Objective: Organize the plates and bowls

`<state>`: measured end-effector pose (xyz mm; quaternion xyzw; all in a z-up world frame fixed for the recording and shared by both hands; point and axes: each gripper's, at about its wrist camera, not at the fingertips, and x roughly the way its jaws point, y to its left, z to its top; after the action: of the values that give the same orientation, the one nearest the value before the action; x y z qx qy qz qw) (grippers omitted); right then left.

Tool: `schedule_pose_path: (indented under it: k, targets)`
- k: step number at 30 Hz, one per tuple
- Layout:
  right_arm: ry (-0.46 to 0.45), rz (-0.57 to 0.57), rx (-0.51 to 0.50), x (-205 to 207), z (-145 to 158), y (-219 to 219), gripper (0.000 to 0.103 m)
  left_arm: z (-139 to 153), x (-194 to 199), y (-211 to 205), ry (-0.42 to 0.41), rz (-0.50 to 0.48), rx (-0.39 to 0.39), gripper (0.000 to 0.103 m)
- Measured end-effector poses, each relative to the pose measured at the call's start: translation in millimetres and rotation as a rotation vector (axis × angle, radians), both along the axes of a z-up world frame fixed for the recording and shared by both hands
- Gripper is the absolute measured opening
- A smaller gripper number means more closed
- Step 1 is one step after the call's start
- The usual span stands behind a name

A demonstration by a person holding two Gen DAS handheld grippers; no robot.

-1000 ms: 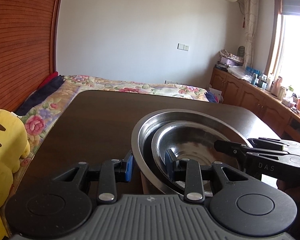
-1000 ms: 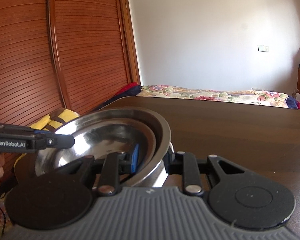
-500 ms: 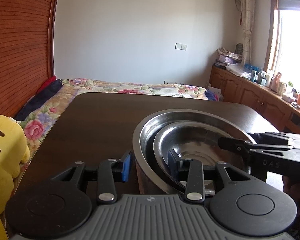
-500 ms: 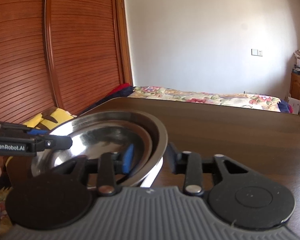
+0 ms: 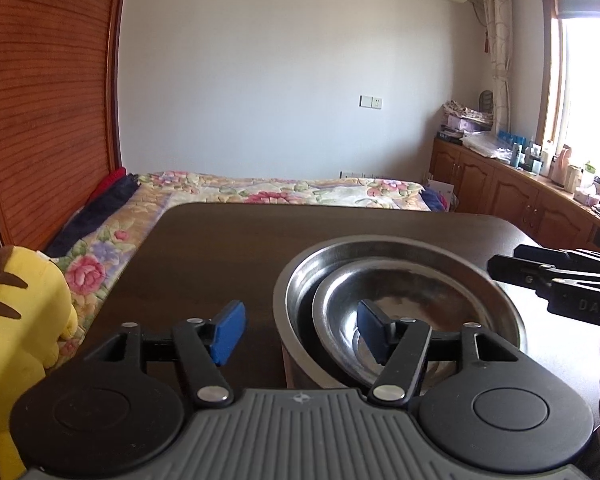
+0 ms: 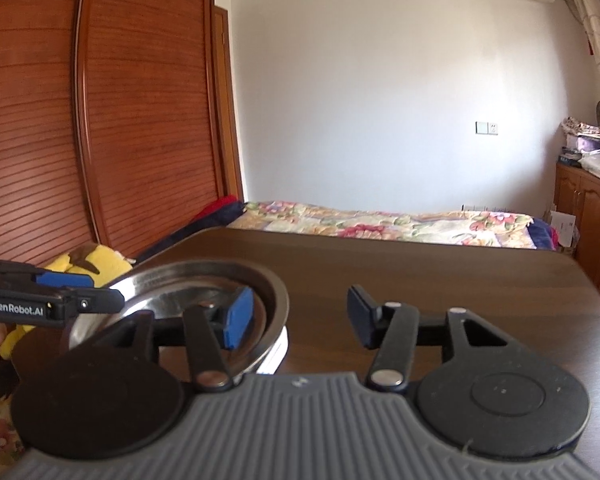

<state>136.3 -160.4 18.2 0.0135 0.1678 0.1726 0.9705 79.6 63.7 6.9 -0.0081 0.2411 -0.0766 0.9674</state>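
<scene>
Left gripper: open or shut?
Open. Left gripper has its blue pads wide apart, straddling the steel bowl's near rim without touching it.

The nested steel bowls [image 5: 400,292] are silver-grey with a brownish tint inside, on a dark brown tabletop [image 5: 240,248]. Both grippers are black with blue pads [image 5: 229,332] and grey ribbed bodies. The plush toy [image 5: 16,320] is yellow with brown stripes; the bedspread [image 5: 284,190] is floral pink and cream; the wardrobe [image 6: 100,120] is slatted reddish-brown.

Smaller bowl [image 5: 384,312] nested inside large bowl [image 5: 296,300], large bowl on table [image 5: 220,248], bed [image 5: 284,190] behind table, plush toy [image 5: 16,320] left of table.
</scene>
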Motion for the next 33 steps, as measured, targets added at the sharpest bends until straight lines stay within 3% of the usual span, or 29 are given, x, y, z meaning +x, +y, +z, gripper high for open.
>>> schedule_pose_path:
  k: [8,13,15,19,23,25,28,33]
  targets:
    - [-0.040,-0.015,0.018,-11.8,7.9,-10.2,0.061,15.2,-11.5,-10.8,-0.035,0.003,0.029,0.075]
    - [-0.049,-0.024,0.017,-18.8,7.6,-16.3,0.064,20.7,-18.0,-21.4,-0.054,-0.012,0.037,0.090]
    - [-0.051,-0.031,0.016,-21.3,8.0,-17.8,0.065,22.2,-20.3,-25.1,-0.060,-0.020,0.040,0.092]
    - [-0.052,-0.066,0.000,-25.2,8.3,-22.9,0.079,24.6,-25.0,-30.3,-0.078,-0.026,0.045,0.095]
    - [-0.049,-0.099,-0.013,-27.9,8.3,-28.7,0.084,26.2,-28.7,-36.4,-0.090,-0.034,0.045,0.101]
    - [-0.053,-0.112,-0.014,-30.1,8.4,-31.8,0.096,27.2,-29.7,-40.3,-0.101,-0.045,0.044,0.103]
    - [-0.060,-0.133,-0.016,-34.2,8.3,-36.5,0.103,28.9,-31.8,-47.5,-0.110,-0.058,0.038,0.103]
    - [-0.066,-0.163,-0.023,-37.7,9.7,-41.1,0.103,31.3,-34.9,-60.5,-0.126,-0.058,0.059,0.103]
